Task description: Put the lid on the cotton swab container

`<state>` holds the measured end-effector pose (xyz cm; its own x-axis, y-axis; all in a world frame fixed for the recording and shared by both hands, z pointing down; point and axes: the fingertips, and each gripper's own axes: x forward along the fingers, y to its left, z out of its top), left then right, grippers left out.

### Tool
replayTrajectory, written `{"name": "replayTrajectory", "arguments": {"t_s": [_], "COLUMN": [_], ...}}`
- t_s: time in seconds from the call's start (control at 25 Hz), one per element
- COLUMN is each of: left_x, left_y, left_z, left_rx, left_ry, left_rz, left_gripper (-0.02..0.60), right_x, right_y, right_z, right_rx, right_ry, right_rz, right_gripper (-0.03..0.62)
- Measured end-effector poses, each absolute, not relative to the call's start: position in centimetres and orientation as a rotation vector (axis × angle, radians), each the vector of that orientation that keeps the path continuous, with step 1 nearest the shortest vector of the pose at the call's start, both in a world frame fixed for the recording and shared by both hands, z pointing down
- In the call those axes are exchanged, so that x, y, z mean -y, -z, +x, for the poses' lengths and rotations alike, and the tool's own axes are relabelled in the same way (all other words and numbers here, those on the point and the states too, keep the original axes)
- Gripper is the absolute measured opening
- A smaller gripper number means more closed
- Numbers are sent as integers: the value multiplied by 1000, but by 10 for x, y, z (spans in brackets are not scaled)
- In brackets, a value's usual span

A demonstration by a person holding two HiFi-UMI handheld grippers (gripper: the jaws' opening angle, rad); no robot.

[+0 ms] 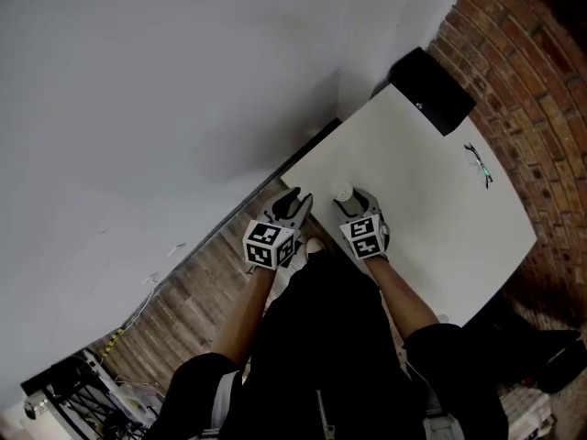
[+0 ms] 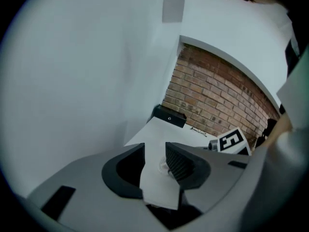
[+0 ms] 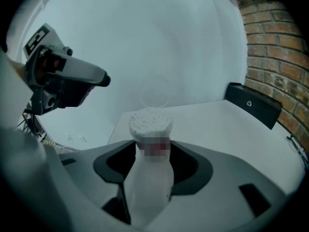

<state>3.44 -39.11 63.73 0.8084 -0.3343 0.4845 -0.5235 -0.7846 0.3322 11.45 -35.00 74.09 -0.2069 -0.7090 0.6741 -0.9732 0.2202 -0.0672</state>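
Before a black box [image 3: 252,105], right gripper [image 3: 153,149] jaws pinch the cotton swab container [image 3: 147,180]; left gripper [image 2: 155,151] jaws stand apart.

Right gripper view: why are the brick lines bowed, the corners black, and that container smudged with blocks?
Right gripper view: a wide-angle lens bows the brick wall and blackens the corners; the blocky patch on the cotton swab container was laid over afterwards. Left gripper view: same bowing and dark rim.

The cotton swab container [image 3: 145,178] is hidden at its base.
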Motion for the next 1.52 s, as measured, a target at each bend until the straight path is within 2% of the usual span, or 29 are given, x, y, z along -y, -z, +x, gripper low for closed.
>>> {"name": "replayTrajectory", "arguments": {"t_s": [0.04, 0.2, 0.64, 0.92, 1.08, 1.24, 1.52], "left_x": [396, 410, 405, 389, 387, 385, 374], "left_y": [-637, -642, -648, -626, -626, -632, -636], "left_z": [42, 71, 115, 122, 121, 116, 122], "left_rx": [622, 544, 313, 222, 187, 171, 101], "left_ry": [-536, -538, -614, -490, -474, -474, -534], "left_rz": [2531, 2559, 2597, 2610, 2567, 2509, 2509], "left_gripper": [131, 160, 164, 163, 137, 61, 48], "right_x": [350, 350, 350, 350, 351, 351, 351], "right_y": [-741, -738, -737, -737, -737, -737, -737], "right_z": [115, 114, 116, 116, 117, 115, 116], "right_rx": [1990, 1995, 2001, 2006, 2001, 2002, 2001], "right_ry": [-676, -690, -682, -676, -678, -679, -677], "right_rz": [1545, 1540, 1521, 1527, 1534, 1529, 1531], "right_gripper": [233, 232, 232, 232, 232, 232, 232]}}
